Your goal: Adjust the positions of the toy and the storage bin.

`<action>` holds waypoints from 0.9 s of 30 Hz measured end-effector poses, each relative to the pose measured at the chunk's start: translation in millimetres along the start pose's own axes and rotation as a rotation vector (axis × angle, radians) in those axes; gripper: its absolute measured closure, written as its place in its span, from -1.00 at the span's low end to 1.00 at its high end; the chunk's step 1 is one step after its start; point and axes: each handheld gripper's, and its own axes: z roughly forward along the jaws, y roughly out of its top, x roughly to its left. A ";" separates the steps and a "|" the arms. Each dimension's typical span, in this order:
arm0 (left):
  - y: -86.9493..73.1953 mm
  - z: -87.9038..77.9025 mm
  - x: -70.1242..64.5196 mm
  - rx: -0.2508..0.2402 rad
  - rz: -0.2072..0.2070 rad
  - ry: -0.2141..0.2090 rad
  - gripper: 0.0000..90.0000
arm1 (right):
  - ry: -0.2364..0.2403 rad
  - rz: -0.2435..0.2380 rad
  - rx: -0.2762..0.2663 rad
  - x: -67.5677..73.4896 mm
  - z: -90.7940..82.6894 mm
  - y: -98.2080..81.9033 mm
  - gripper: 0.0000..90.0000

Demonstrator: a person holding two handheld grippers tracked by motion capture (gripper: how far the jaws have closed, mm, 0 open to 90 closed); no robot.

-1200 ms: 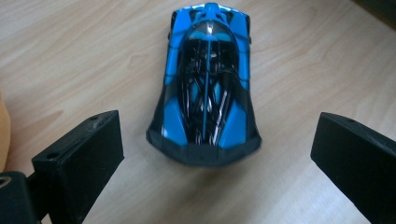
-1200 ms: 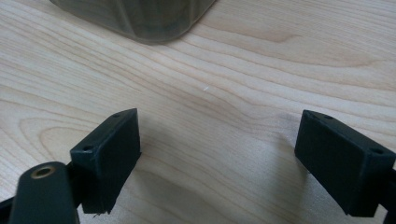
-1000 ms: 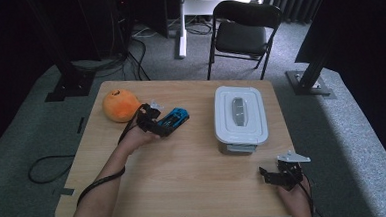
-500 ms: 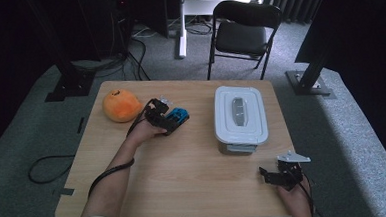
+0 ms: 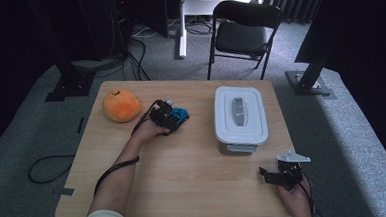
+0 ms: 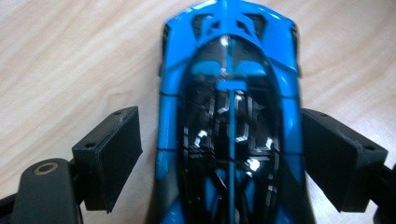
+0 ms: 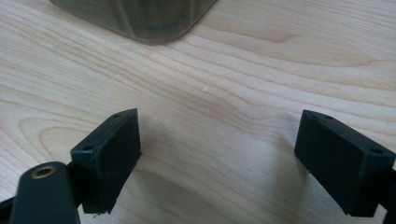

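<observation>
The blue toy car [image 6: 229, 116] sits on the wooden table [image 5: 194, 163], between the orange plush [image 5: 122, 105] and the lidded white box [image 5: 240, 117]. My left gripper [image 6: 222, 154] straddles it. The jaws have just been closing; contact appears near, with a gap on one side. My right gripper [image 7: 217, 154] rests wide, holding nothing, near the box.
</observation>
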 end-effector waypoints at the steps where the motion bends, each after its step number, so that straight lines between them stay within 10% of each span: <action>1: 0.0 0.0 0.0 0.000 0.000 0.000 -0.63 | 0.000 0.000 0.000 0.0 0.0 0.0 -0.69; 27: -0.7 -1.3 0.7 0.011 -0.040 -0.038 -0.40 | -0.003 0.004 0.000 -0.2 -0.1 0.0 -0.68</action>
